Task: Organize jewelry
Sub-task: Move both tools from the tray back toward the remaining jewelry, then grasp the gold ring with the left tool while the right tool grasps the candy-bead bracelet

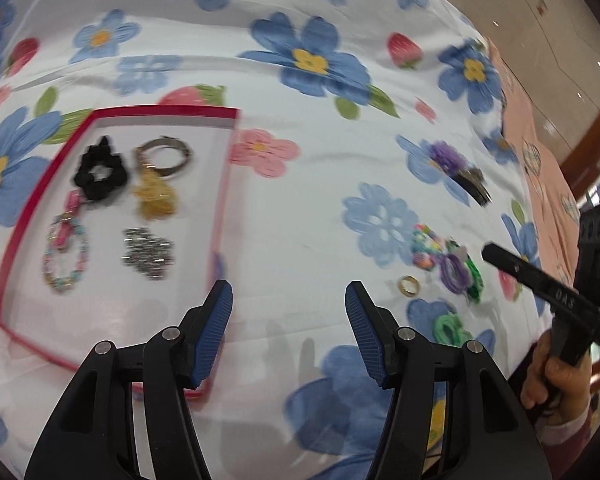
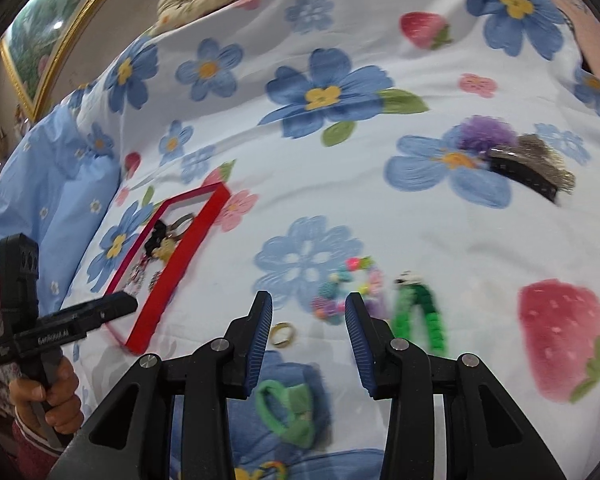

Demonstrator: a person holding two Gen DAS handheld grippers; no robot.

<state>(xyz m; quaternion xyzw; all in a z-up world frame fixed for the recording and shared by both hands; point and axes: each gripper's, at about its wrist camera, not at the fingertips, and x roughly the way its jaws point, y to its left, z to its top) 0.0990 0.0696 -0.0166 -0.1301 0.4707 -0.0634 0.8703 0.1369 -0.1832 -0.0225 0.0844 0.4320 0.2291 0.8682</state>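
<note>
A red-rimmed tray [image 1: 16,236] lies on the floral bedsheet and holds a black scrunchie [image 1: 100,170], a metal ring with a yellow charm [image 1: 156,184], a beaded bracelet [image 1: 64,256] and a silver chain pile [image 1: 148,252]. My left gripper [image 1: 288,304] is open and empty, above the tray's right edge. My right gripper [image 2: 308,320] is open and empty, above loose jewelry: a gold ring [image 2: 283,334], a colourful bead bracelet [image 2: 340,288], green hair ties [image 2: 418,316] and a green bow tie [image 2: 288,412]. The tray also shows in the right wrist view [image 2: 168,280].
A purple scrunchie with a black clip [image 2: 512,160] lies farther back on the sheet. A blue pillow [image 2: 48,184] sits at the left. A framed picture [image 2: 40,32] hangs behind. The right gripper's handle shows in the left wrist view [image 1: 556,300].
</note>
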